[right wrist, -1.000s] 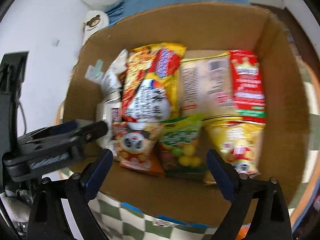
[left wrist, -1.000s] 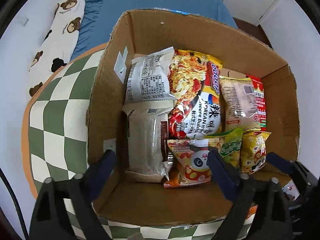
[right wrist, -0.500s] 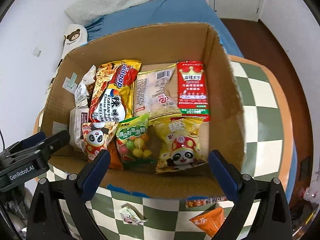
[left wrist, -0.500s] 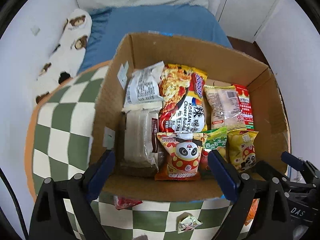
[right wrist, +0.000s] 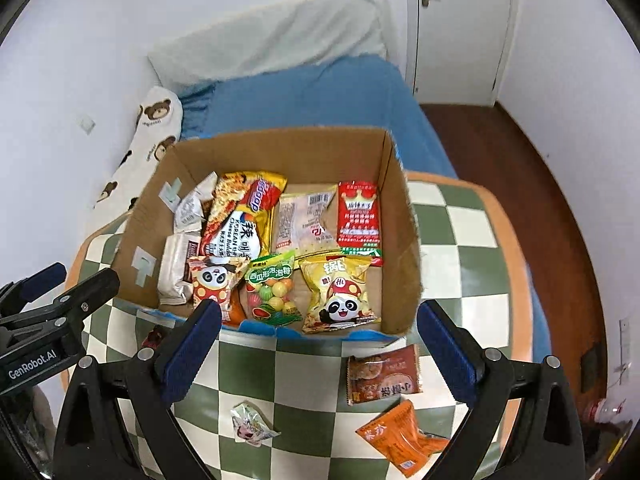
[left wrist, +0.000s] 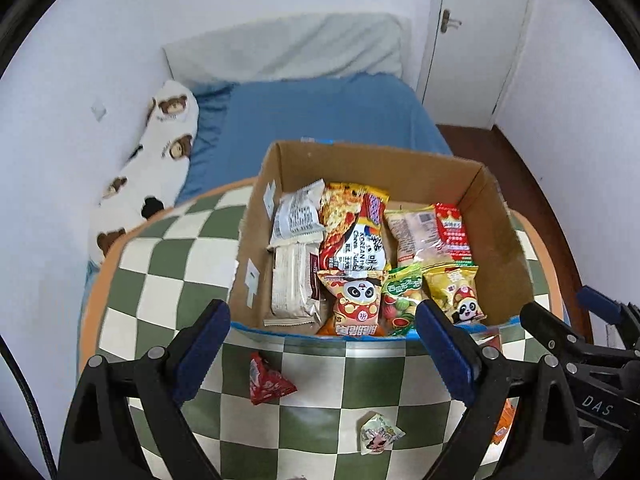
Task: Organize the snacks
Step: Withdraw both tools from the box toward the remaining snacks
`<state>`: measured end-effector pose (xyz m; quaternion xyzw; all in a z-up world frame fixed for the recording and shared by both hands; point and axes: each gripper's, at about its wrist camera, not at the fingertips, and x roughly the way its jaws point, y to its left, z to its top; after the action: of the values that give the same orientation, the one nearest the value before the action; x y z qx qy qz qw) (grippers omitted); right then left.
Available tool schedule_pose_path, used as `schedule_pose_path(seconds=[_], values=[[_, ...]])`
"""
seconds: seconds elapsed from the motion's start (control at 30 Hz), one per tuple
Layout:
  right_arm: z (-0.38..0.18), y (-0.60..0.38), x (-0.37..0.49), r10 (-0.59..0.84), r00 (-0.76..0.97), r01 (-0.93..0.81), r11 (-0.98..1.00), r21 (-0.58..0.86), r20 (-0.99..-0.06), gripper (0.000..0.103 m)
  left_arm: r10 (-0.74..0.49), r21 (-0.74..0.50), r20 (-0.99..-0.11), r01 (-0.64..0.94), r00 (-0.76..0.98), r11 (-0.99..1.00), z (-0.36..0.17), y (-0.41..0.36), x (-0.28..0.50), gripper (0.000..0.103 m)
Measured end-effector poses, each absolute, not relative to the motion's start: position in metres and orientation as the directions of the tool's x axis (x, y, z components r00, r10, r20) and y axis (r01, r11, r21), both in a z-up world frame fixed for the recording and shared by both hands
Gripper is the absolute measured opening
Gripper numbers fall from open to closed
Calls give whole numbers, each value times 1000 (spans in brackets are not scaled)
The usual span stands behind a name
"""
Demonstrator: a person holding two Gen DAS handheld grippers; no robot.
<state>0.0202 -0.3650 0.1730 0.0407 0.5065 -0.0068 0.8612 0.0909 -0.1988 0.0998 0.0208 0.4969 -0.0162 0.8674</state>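
Observation:
A cardboard box (left wrist: 256, 240) (right wrist: 396, 208) stands on a green-and-white checkered table and holds several snack packets, among them a noodle pack (left wrist: 356, 228) and a yellow panda bag (right wrist: 340, 292). Loose on the table in front of the box lie a red triangular packet (left wrist: 268, 380), a small pale packet (left wrist: 376, 434) (right wrist: 250, 424), a brown packet (right wrist: 382, 374) and an orange packet (right wrist: 400, 438). My left gripper (left wrist: 322, 344) is open and empty, above the table before the box. My right gripper (right wrist: 318, 344) is open and empty, beside it on the right.
The checkered table (left wrist: 160, 280) has an orange rim. Behind it is a bed with a blue sheet (left wrist: 320, 116) and a bear-print pillow (left wrist: 160, 152). A white door (left wrist: 476, 40) and brown floor (right wrist: 500, 152) lie to the right.
Both grippers have pulled back and up from over the box. The table in front of the box with its loose packets has come into view.

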Motion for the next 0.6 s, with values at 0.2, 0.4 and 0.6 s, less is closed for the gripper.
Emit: schedule_pose_path(seconds=[0.2, 0.4, 0.6], values=[[201, -367, -15, 16, 555, 62, 996, 61, -832, 100, -20, 18, -829, 64, 558, 998, 122, -204, 59, 95], [219, -368, -48, 9, 600, 72, 995, 66, -800, 100, -29, 7, -806, 58, 591, 998, 136, -207, 35, 95], [210, -382, -66, 56, 590, 82, 988, 129, -805, 100, -29, -8, -817, 39, 575, 999, 128, -207, 22, 95]])
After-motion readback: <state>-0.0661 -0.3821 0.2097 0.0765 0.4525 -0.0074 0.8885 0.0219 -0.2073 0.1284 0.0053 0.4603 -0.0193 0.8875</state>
